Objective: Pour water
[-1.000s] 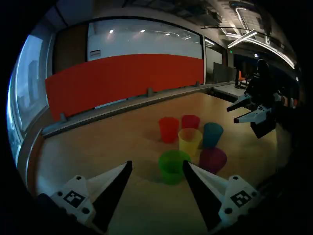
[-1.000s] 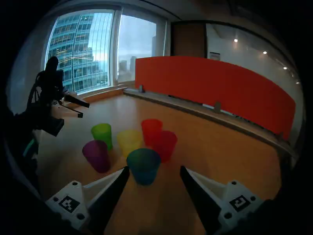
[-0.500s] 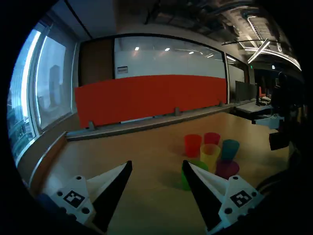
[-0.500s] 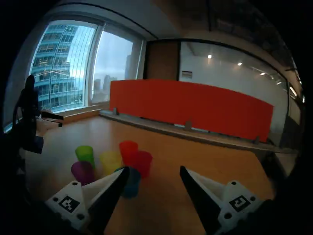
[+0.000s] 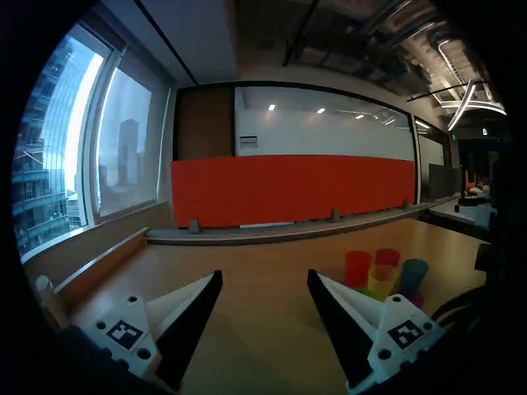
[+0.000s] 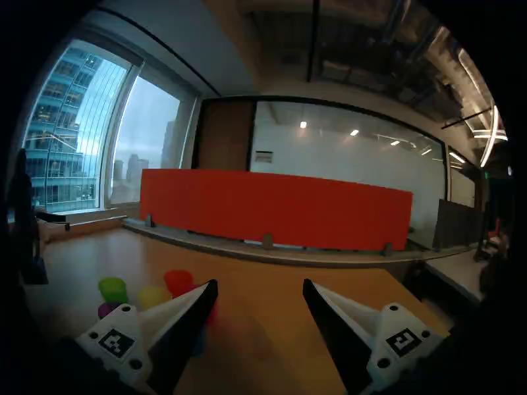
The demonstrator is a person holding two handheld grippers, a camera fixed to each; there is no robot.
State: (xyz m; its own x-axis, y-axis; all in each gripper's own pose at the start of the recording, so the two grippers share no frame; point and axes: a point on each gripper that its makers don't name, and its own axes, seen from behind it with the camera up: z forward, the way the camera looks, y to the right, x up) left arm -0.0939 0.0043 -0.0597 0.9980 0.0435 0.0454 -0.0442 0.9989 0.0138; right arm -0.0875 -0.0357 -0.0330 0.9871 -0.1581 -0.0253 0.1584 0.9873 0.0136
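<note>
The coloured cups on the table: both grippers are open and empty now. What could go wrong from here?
The cups stand packed together, so a grip on one may tip its neighbours.
In the left gripper view, the left gripper points beside the cluster, and one of its fingers hides part of it; a grasp could miss.
The right gripper likewise aims past the cups.

A finger (image 6: pixel 165 322) of the right tool (image 6: pixel 259 284) covers most of the blue cup (image 6: pixel 199 343).
</note>
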